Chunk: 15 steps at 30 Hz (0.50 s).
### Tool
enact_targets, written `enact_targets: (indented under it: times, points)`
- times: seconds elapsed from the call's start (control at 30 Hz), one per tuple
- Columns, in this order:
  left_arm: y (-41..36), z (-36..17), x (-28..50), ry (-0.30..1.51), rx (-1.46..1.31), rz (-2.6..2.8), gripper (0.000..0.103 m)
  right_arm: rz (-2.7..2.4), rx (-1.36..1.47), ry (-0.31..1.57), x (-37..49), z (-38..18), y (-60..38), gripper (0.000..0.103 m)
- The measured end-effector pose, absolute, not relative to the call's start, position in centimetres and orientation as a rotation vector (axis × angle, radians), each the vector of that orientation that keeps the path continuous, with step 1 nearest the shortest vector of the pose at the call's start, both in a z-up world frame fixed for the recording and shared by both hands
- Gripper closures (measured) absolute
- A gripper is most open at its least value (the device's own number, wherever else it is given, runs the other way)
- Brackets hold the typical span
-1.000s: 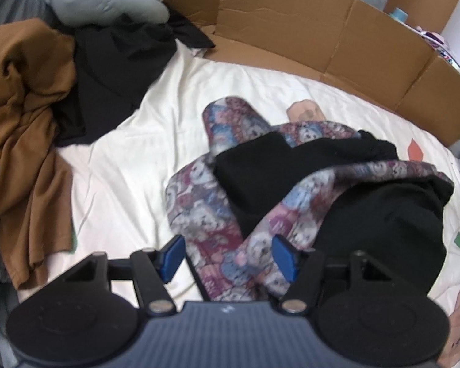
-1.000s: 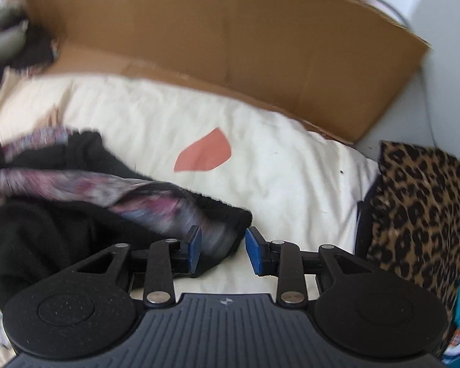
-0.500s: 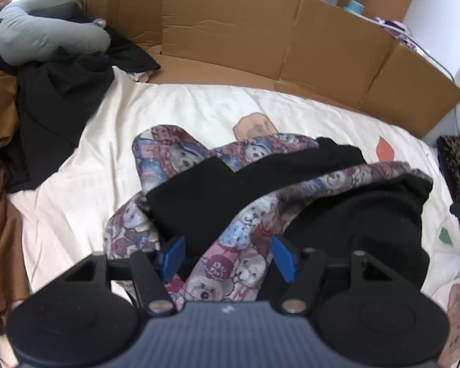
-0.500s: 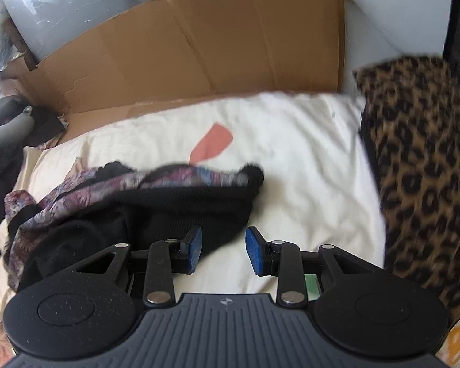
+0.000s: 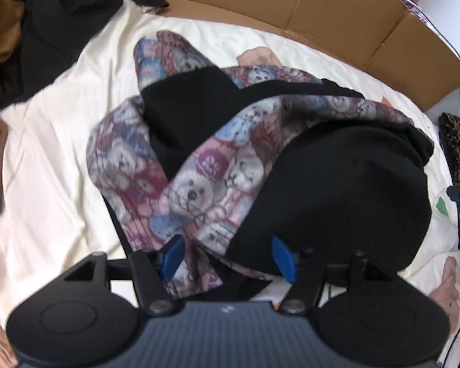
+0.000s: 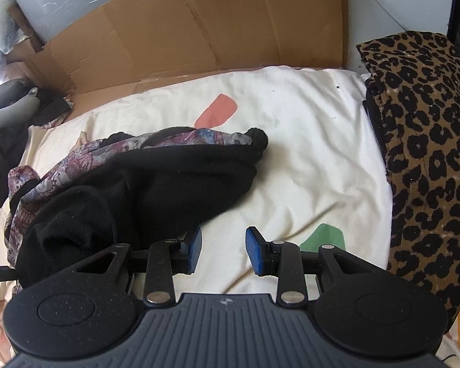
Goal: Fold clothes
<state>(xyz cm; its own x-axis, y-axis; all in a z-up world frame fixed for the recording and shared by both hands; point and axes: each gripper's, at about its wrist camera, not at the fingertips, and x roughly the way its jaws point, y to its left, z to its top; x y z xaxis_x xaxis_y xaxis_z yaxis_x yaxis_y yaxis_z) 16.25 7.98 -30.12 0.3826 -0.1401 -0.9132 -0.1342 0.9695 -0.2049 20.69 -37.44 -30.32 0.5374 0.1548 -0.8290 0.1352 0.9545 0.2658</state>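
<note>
A crumpled garment with a teddy-bear print outside and black lining [image 5: 217, 165] lies on the cream sheet [image 5: 46, 159]. My left gripper [image 5: 227, 256] is open just over its near edge, the printed fabric between its blue pads, not pinched. In the right wrist view the same garment [image 6: 156, 178] lies to the left. My right gripper [image 6: 224, 253] is open and empty over bare sheet, its left pad beside the black hem.
Cardboard walls [image 6: 199, 30] line the far side of the bed. A leopard-print cloth [image 6: 426, 153] lies on the right. Brown and black clothes [image 5: 21, 40] are piled at the left, with a grey cushion [image 6: 6, 113] behind.
My left gripper has moved closer over the garment. My right gripper has opened wider and let the black hem go; it now sits to the hem's right.
</note>
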Motion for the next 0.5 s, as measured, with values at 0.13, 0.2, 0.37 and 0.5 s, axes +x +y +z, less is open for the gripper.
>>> enact_targets:
  times: [0.13, 0.2, 0.37, 0.5]
  points:
    - [7.7, -30.1, 16.0, 1.155, -0.322, -0.021, 0.039, 0.023, 0.305, 1.018, 20.5, -30.4, -37.1, 0.064]
    - [7.4, -30.1, 16.0, 1.167, -0.331, -0.05, 0.043, 0.031, 0.299, 1.026, 20.3, -30.4, -37.0, 0.064]
    - [7.1, -30.8, 15.9, 1.194, -0.315, -0.039, 0.044, 0.036, 0.297, 1.028, 20.1, -30.5, -37.0, 0.064]
    - [8.1, -31.6, 16.2, 1.191, -0.409, -0.031, 0.038, 0.036, 0.3, 1.029, 20.0, -30.5, -37.2, 0.064]
